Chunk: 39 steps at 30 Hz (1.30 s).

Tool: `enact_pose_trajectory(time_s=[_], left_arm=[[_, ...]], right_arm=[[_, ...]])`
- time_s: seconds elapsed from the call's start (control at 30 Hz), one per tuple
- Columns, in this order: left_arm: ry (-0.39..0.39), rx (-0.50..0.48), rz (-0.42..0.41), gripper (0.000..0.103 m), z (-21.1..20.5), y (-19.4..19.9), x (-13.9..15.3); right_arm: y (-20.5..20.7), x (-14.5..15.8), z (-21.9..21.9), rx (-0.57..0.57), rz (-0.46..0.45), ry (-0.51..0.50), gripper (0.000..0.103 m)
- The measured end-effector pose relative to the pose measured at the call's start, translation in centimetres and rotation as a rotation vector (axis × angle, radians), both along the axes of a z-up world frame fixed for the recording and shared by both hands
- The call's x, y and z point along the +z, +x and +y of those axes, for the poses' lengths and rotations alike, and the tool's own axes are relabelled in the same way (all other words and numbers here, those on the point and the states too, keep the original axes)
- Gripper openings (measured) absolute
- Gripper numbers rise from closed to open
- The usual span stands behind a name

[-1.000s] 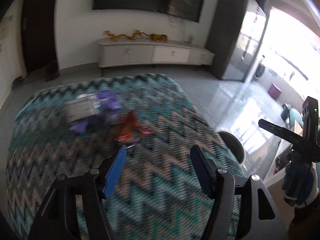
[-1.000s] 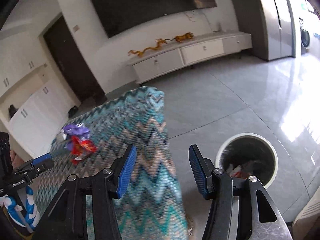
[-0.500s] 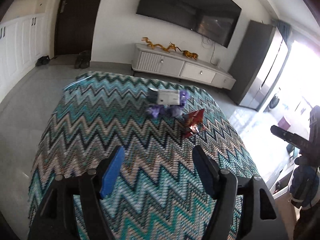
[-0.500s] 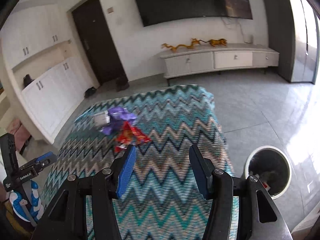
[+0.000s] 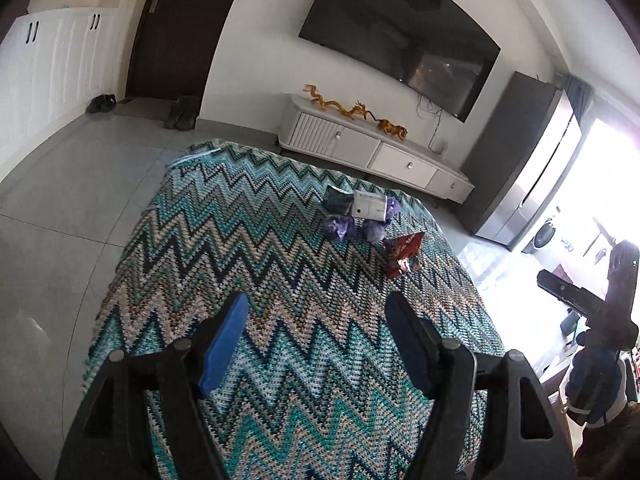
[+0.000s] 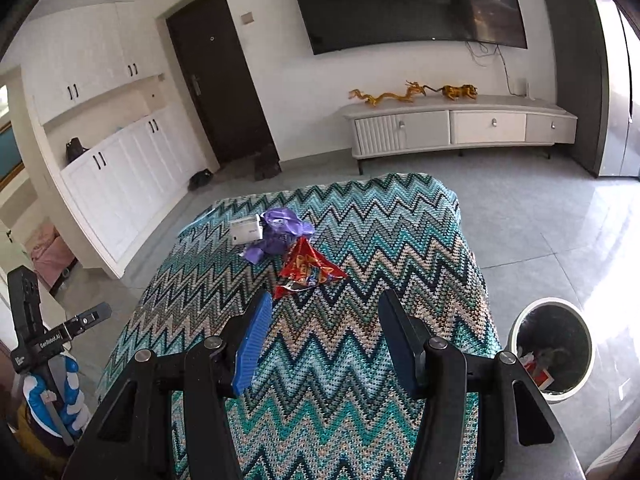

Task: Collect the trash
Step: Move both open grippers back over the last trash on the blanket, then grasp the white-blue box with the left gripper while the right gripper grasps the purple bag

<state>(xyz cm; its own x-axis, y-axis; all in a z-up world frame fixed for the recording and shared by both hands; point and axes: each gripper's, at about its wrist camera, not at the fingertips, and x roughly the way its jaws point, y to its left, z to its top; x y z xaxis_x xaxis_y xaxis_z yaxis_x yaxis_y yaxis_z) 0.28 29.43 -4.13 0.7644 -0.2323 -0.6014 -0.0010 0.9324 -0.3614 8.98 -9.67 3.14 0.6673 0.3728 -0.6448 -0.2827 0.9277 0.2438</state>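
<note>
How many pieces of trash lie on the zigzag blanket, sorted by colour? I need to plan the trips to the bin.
Red wrapper: 1
Purple wrappers: 3, though they may be folds of one piece
White box: 1
Dark green packet: 1
Total: 6

We see a dark television (image 6: pixel 408 0) mounted on the white wall, and below it a long white cabinet (image 6: pixel 460 126) carrying golden dragon figurines (image 6: pixel 384 96). A dark door (image 6: pixel 218 80) stands to its left, with shoes (image 5: pixel 182 112) on the grey tiled floor (image 6: pixel 540 216) beside it. White cupboards (image 6: pixel 120 168) line the left wall.
</note>
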Motion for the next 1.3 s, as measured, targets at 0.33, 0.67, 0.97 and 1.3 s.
enact_pose_trajectory(time_s=[0.33,0.67,0.97,1.3], left_arm=[[0.076,-0.039,0.041,0.072,-2.8,3.1,0.0],[0.173,-0.09,0.077,0.076,-8.2,10.8,-0.4],[0.299,-0.107,0.124,0.076,-13.1,19.6,-2.2],[0.295,-0.045,0.212,0.076,-11.4,25.5,-5.1]], right_arm=[[1.4,-1.4,-0.7,0.017,0.023,0.023,0.055],[5.8,-5.2,-1.5,0.074,0.084,0.04,0.055],[10.2,-9.3,-2.0,0.135,0.134,0.105,0.056],[13.2,-11.1,1.0,0.22,0.149,0.11,0.063]])
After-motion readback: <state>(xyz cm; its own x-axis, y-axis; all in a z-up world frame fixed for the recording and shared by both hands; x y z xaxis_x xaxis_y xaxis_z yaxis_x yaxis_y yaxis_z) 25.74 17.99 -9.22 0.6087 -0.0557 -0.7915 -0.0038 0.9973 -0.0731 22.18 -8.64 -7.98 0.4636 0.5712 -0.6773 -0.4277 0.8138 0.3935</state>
